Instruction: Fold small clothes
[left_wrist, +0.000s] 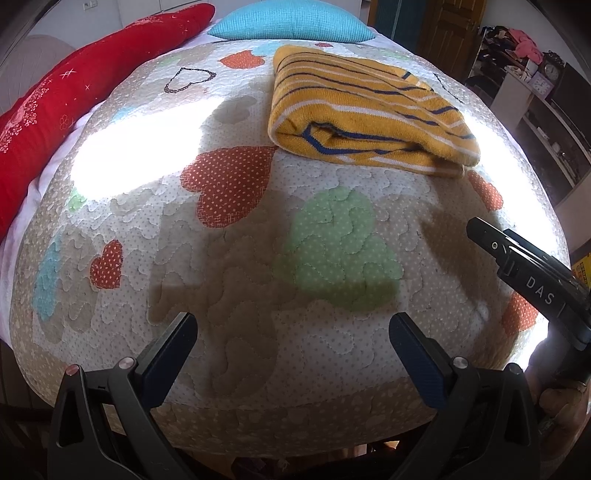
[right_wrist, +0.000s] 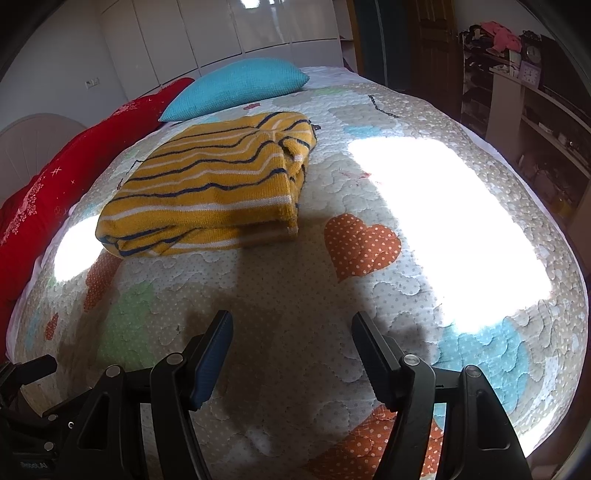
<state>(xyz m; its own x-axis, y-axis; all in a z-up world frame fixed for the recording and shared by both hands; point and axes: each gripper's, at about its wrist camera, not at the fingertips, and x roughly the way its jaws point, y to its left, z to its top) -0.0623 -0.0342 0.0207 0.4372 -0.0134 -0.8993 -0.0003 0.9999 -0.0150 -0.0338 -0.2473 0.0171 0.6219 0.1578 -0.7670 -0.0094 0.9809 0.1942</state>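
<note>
A yellow knitted garment with white and navy stripes (left_wrist: 369, 110) lies folded in a thick rectangle on the quilted bedspread (left_wrist: 240, 258); in the right wrist view the garment (right_wrist: 210, 188) lies at upper left. My left gripper (left_wrist: 293, 328) is open and empty, hovering over the near part of the bed, well short of the garment. My right gripper (right_wrist: 291, 328) is open and empty, also short of the garment. The right gripper's body (left_wrist: 532, 277) shows at the right edge of the left wrist view.
A red pillow (left_wrist: 74, 103) lies along the bed's left side and a teal pillow (left_wrist: 291, 20) at its head. Shelves with clutter and clocks (right_wrist: 528, 96) stand to the right of the bed. Bright sun patches (right_wrist: 443, 221) fall on the quilt.
</note>
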